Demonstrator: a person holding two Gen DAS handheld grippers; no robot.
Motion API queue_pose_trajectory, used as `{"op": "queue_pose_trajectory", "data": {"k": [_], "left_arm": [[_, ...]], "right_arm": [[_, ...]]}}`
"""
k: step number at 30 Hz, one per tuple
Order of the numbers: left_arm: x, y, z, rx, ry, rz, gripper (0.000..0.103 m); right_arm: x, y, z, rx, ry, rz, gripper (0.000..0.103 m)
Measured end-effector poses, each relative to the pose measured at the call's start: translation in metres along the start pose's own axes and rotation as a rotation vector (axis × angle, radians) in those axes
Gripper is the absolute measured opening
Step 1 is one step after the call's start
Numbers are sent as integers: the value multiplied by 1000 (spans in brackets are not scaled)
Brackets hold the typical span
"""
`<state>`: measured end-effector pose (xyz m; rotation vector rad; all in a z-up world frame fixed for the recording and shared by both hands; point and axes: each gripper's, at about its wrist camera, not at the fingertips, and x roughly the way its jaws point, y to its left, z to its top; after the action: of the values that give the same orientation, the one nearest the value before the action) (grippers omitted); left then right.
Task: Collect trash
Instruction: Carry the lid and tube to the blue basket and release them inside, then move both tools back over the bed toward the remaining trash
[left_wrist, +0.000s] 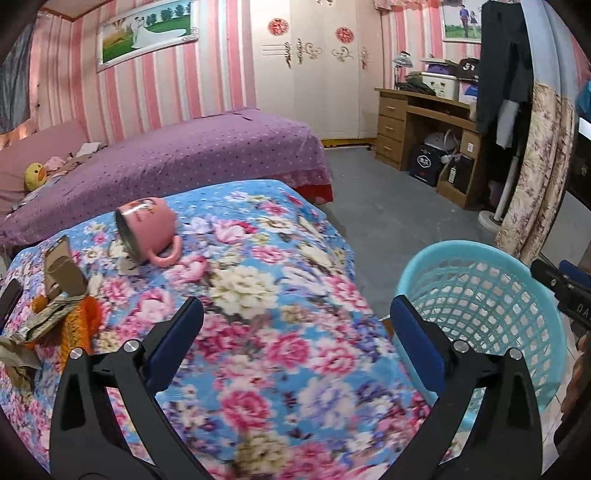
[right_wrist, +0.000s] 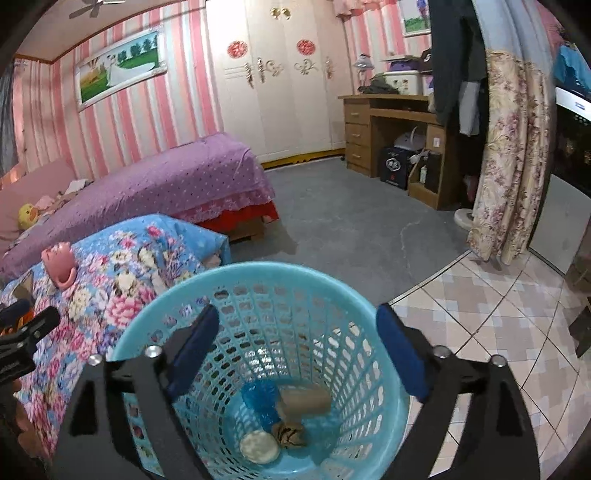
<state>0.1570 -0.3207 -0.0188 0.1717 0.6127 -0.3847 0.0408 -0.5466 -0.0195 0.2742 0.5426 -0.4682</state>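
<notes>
A turquoise mesh basket (right_wrist: 280, 291) stands on the floor beside the floral-covered table (left_wrist: 280, 288); it also shows in the left wrist view (left_wrist: 480, 295). Inside lie a blue plastic piece (right_wrist: 260, 400), a brown roll (right_wrist: 304, 400), a crumpled wrapper (right_wrist: 290, 434) and a white disc (right_wrist: 259, 447). My right gripper (right_wrist: 297, 332) is open and empty above the basket mouth. My left gripper (left_wrist: 297, 319) is open and empty above the floral cloth. Crumpled paper and cardboard trash (left_wrist: 55, 291) lies at the table's left edge.
A pink mug (left_wrist: 149, 229) lies on its side on the floral cloth. A purple bed (left_wrist: 177, 155) stands behind. A wooden desk (left_wrist: 424, 122), hanging clothes, a floral curtain (left_wrist: 535, 173) and a fan base are at the right.
</notes>
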Motion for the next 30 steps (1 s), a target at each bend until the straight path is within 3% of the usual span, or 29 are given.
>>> {"op": "queue_pose_trajectory", "data": {"k": [4, 11, 23, 30], "left_arm": [[-10, 17, -3, -6, -6, 19, 98], [-34, 63, -5, -25, -20, 90, 98], [-89, 191, -29, -48, -17, 276, 98], [-101, 280, -66, -135, 23, 360, 98]], "right_arm": [[-4, 12, 3, 1, -22, -33, 99], [-16, 57, 8, -40, -55, 2, 99], [-28, 156, -6, -104, -47, 118, 99], [-31, 200, -18, -134, -22, 179, 99]]}}
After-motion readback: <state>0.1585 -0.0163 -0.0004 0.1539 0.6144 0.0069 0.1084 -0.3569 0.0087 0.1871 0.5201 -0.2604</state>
